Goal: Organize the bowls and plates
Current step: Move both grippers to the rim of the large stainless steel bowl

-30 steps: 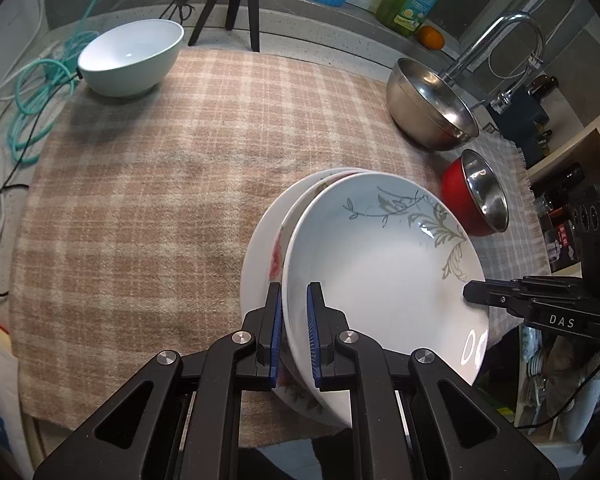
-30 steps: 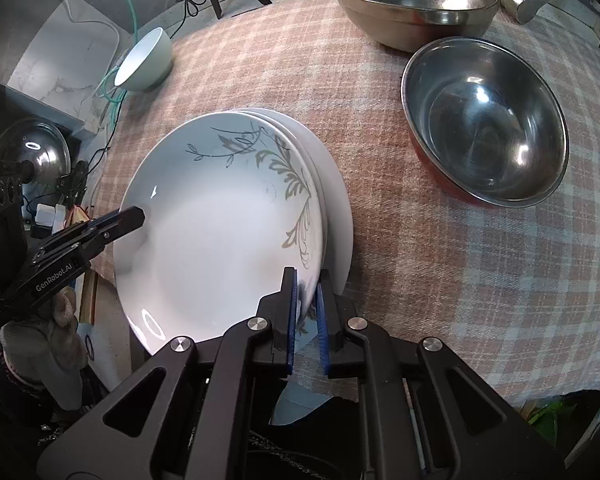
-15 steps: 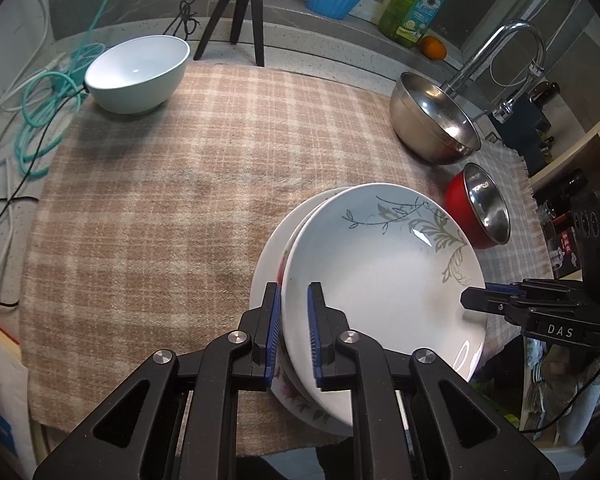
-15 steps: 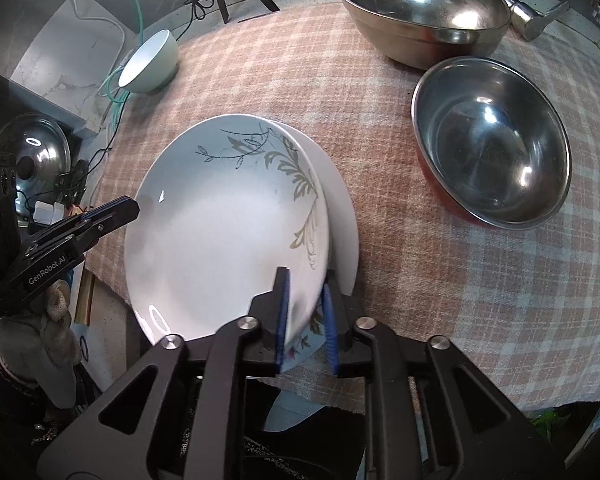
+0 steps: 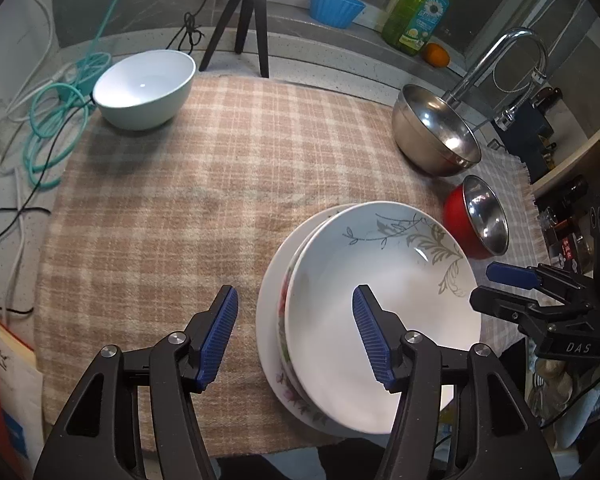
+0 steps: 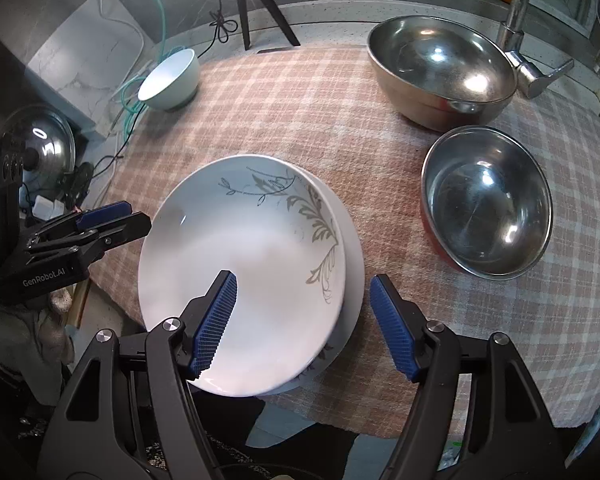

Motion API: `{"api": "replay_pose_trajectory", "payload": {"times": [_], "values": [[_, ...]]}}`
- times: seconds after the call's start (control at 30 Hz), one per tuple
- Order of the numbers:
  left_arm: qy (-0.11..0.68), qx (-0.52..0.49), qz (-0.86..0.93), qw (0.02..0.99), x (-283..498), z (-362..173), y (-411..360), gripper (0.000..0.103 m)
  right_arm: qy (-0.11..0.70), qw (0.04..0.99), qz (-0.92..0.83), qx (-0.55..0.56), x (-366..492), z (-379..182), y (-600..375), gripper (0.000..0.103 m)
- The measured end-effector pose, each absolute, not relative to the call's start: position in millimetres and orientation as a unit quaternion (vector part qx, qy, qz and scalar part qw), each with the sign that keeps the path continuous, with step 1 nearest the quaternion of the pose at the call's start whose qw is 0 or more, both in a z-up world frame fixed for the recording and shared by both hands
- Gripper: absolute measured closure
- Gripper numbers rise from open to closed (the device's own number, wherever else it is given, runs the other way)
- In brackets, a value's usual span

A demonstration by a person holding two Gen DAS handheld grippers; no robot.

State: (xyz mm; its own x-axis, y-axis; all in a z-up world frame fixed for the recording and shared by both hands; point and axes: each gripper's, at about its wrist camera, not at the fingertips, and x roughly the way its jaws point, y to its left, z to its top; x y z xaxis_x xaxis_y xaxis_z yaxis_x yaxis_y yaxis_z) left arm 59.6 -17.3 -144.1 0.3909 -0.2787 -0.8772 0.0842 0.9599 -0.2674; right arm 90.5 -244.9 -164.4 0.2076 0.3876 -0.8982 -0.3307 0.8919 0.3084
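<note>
A stack of white plates rests on the checked cloth near its front edge; the top plate (image 5: pixel 384 312) has a grey leaf pattern, and it also shows in the right wrist view (image 6: pixel 252 280). A flowered plate (image 5: pixel 286 376) lies under it. My left gripper (image 5: pixel 296 328) is open, its jaws wide on either side of the stack's left rim. My right gripper (image 6: pixel 304 316) is open astride the stack's right rim. A white bowl (image 5: pixel 144 88) stands at the far left. Two steel bowls, a large one (image 6: pixel 440 72) and a red-sided one (image 6: pixel 486 200), stand at the right.
A tripod (image 5: pixel 244 16), a blue cup (image 5: pixel 336 6), a green soap bottle (image 5: pixel 416 12) and an orange (image 5: pixel 436 56) stand along the back ledge. A tap (image 5: pixel 500 68) rises at the right. Teal cable (image 5: pixel 56 120) lies left of the cloth (image 5: pixel 180 200).
Both grippers were shut on the rims of the plate stack and have opened wide and let go. The stack now lies flat on the cloth.
</note>
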Motion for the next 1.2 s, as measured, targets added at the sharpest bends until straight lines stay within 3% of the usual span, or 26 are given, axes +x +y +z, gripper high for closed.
{"api": "replay_pose_trajectory", "payload": {"times": [0.13, 0.23, 0.47, 0.9, 1.2], "values": [[0.530, -0.078, -0.103, 0.838, 65, -133, -20, 0.036, 0.572, 0.786, 0.230, 0.047, 96, -154, -257, 0.031], [0.519, -0.067, -0.102, 0.846, 71, -122, -26, 0.033, 0.552, 0.800, 0.224, 0.063, 101, -140, -268, 0.017], [0.492, -0.046, -0.112, 0.862, 84, -98, -45, 0.032, 0.512, 0.830, 0.201, 0.088, 119, -111, -303, 0.010], [0.469, -0.039, -0.134, 0.872, 113, -84, -88, 0.032, 0.485, 0.856, 0.157, 0.091, 152, -96, -366, 0.010], [0.471, -0.095, -0.151, 0.864, 142, -89, -104, 0.032, 0.482, 0.856, 0.137, 0.125, 185, -115, -408, 0.010]]}}
